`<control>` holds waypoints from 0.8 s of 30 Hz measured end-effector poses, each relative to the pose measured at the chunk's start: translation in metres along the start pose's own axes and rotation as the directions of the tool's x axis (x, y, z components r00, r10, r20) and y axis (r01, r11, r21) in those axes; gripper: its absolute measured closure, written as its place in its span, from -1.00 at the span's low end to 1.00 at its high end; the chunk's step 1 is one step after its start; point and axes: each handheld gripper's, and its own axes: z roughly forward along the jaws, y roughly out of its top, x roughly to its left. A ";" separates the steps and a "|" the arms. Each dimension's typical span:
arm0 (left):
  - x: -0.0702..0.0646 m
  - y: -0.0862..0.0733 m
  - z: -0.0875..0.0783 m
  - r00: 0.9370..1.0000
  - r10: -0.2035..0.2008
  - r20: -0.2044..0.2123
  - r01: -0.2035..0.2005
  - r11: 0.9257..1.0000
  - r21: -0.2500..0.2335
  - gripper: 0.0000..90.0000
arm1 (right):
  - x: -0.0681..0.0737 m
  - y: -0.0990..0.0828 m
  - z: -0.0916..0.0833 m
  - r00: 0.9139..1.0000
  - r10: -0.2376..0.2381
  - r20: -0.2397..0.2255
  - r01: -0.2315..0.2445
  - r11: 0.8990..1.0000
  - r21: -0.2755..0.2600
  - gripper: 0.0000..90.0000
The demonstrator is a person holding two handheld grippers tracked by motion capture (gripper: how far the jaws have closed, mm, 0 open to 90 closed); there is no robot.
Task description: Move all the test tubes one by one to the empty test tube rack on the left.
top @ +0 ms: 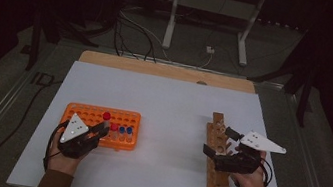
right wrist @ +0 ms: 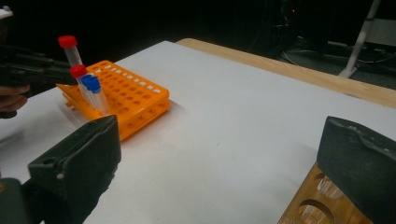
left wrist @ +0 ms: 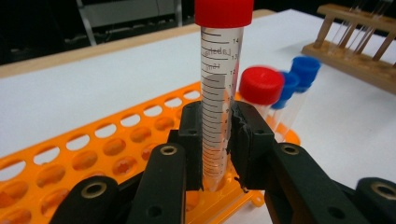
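- Left gripper clamps a red-capped tube upright, its tip just above the orange rack.
- Wooden rack lies well to the right, beneath the right gripper, whose jaws gape empty.

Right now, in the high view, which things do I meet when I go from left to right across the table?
Left gripper holding the red-capped tube → orange rack → bare white table surface → wooden rack → right gripper.
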 end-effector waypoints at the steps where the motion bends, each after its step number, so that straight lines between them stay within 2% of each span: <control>1: 0.001 -0.002 0.001 1.000 -0.003 0.002 0.003 1.000 0.012 0.67 | 0.000 0.000 0.000 1.000 -0.003 0.000 0.003 1.000 0.002 -1.00; 3: 0.002 -0.004 0.003 1.000 -0.006 0.012 0.006 1.000 0.030 0.67 | 0.000 -0.001 0.001 1.000 -0.003 0.000 0.003 1.000 0.003 -1.00; 7: 0.001 -0.007 0.006 1.000 0.012 0.017 -0.014 0.997 0.072 0.67 | -0.001 -0.001 0.000 1.000 0.000 0.003 0.000 1.000 0.003 -1.00; 15: 0.002 -0.013 0.011 0.999 0.012 0.034 -0.017 0.992 0.126 0.67 | -0.006 -0.001 -0.004 1.000 0.004 0.016 -0.004 1.000 -0.003 -1.00; 20: 0.002 -0.013 0.010 0.999 0.005 0.042 -0.010 0.992 0.124 0.64 | -0.007 -0.003 -0.006 1.000 -0.006 0.025 0.006 1.000 0.005 -0.99; 24: 0.003 -0.011 0.005 0.999 -0.015 0.035 0.012 0.996 0.089 0.38 | -0.009 -0.004 -0.006 0.999 -0.012 0.037 0.011 1.000 0.015 -0.99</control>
